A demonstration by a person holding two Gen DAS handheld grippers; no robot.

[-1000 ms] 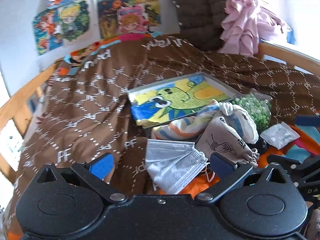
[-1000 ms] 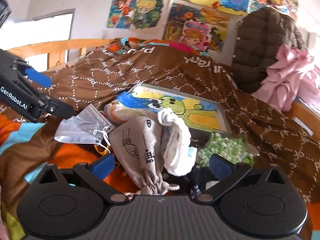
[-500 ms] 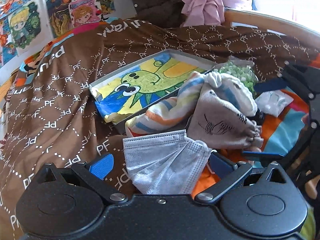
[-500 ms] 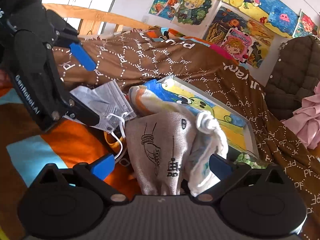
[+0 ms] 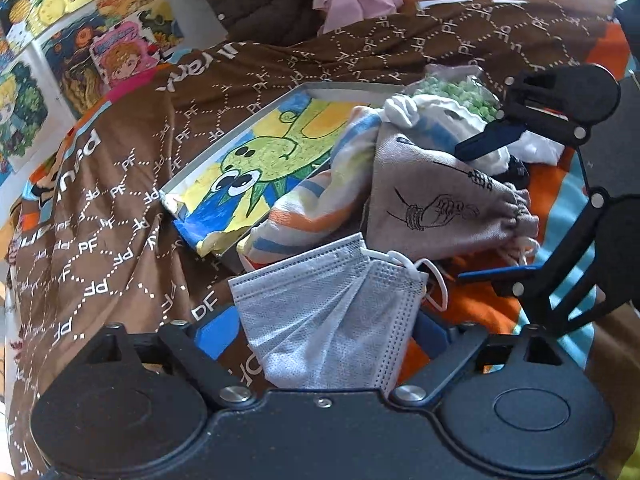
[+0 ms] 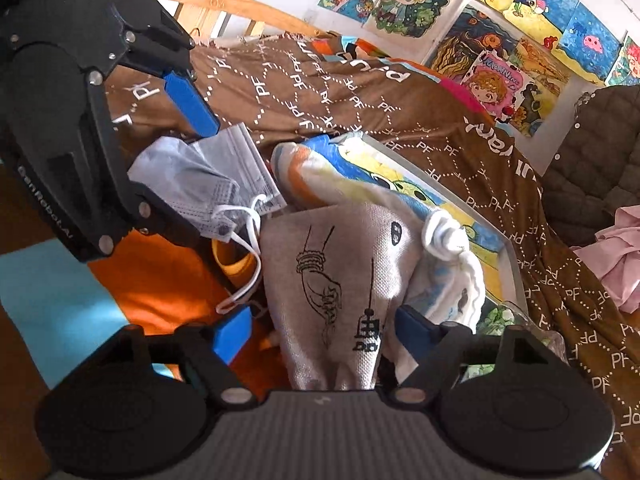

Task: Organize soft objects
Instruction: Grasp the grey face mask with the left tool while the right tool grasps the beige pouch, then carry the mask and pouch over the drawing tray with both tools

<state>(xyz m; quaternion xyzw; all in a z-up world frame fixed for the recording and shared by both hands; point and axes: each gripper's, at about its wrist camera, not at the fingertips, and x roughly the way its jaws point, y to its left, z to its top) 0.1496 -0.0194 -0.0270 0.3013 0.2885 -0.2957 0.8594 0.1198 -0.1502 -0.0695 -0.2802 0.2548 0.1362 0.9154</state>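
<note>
The left tongs are standing open around the grey face mask on the bed. The right tongs are standing open around the beige drawstring pouch, just beside the mask.

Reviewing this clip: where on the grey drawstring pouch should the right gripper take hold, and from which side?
Grip the grey drawstring pouch at its gathered neck nearest the right gripper, coming straight in from the near side. The fabric narrows there between the open fingers, while its far end lies against the white pouch and the striped cloth.
</note>
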